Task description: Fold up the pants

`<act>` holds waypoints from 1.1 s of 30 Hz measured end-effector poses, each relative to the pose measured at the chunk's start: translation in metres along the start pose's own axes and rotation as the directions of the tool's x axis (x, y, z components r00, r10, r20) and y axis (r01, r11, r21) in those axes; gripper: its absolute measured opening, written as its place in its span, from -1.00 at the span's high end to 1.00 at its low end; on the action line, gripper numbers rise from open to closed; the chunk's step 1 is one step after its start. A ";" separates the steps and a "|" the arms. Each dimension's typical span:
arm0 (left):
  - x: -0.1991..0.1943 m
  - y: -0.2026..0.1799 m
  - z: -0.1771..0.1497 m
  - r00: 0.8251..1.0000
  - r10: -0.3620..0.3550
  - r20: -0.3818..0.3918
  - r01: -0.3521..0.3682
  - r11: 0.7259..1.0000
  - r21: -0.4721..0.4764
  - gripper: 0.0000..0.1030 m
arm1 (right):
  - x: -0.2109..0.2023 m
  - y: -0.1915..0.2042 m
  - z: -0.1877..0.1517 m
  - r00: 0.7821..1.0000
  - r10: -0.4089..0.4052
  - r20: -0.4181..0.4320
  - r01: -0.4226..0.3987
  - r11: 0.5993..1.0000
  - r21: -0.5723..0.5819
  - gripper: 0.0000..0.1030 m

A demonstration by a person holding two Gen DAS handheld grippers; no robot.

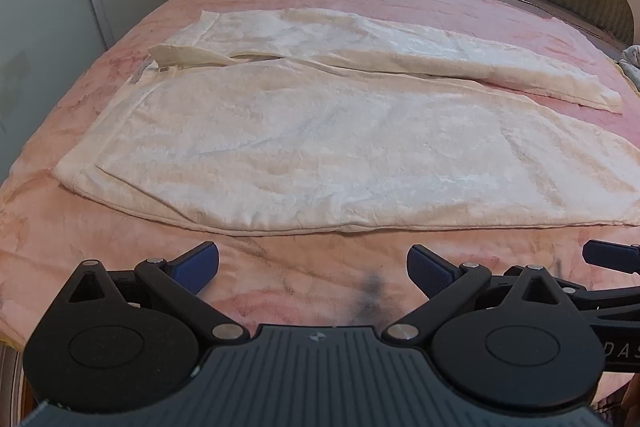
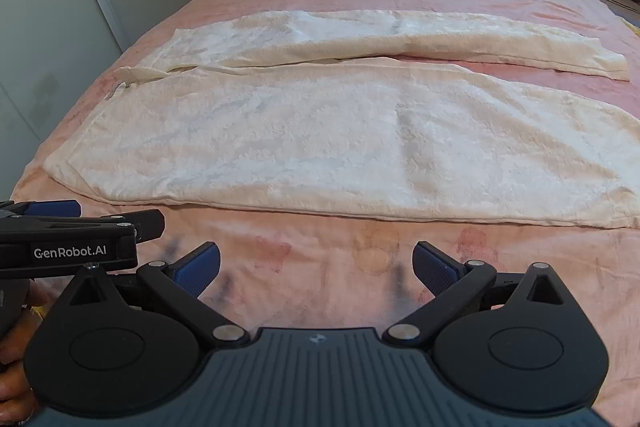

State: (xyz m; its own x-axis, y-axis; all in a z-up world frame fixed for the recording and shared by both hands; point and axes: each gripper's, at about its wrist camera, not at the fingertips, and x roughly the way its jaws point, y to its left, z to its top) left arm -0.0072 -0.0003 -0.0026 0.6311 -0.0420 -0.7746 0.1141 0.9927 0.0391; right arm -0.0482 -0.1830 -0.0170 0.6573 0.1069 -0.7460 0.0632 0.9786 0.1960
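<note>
Just beyond both wide-open, empty grippers, left [image 1: 313,265] and right [image 2: 316,265], the cream plush pants [image 1: 320,147] lie flat on the pink bedspread [image 1: 280,275], long axis crosswise, waistband nearer the left gripper.

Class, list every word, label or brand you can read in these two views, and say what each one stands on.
"GenRobot.AI": white label on the side of the left gripper, seen in the right wrist view.
"DAS": partial letters on the right gripper, cut off by the frame edge.
Small tag at the waistband of the pants: too small to read.
</note>
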 end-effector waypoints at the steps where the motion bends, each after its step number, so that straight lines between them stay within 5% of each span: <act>1: 0.000 0.002 0.000 1.000 -0.006 -0.003 0.006 1.000 -0.005 -0.97 | 0.001 0.000 0.000 1.000 -0.003 -0.003 0.003 1.000 0.000 -1.00; 33: 0.003 0.004 0.000 0.999 -0.013 -0.031 0.013 1.000 0.007 -0.95 | 0.005 -0.021 -0.005 0.998 -0.045 -0.031 0.047 0.998 0.049 -1.00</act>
State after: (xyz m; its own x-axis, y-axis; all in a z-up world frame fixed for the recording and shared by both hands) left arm -0.0048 0.0030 -0.0044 0.6058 -0.0514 -0.7939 0.1278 0.9912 0.0333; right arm -0.0504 -0.2025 -0.0277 0.6303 0.0678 -0.7733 0.1305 0.9727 0.1917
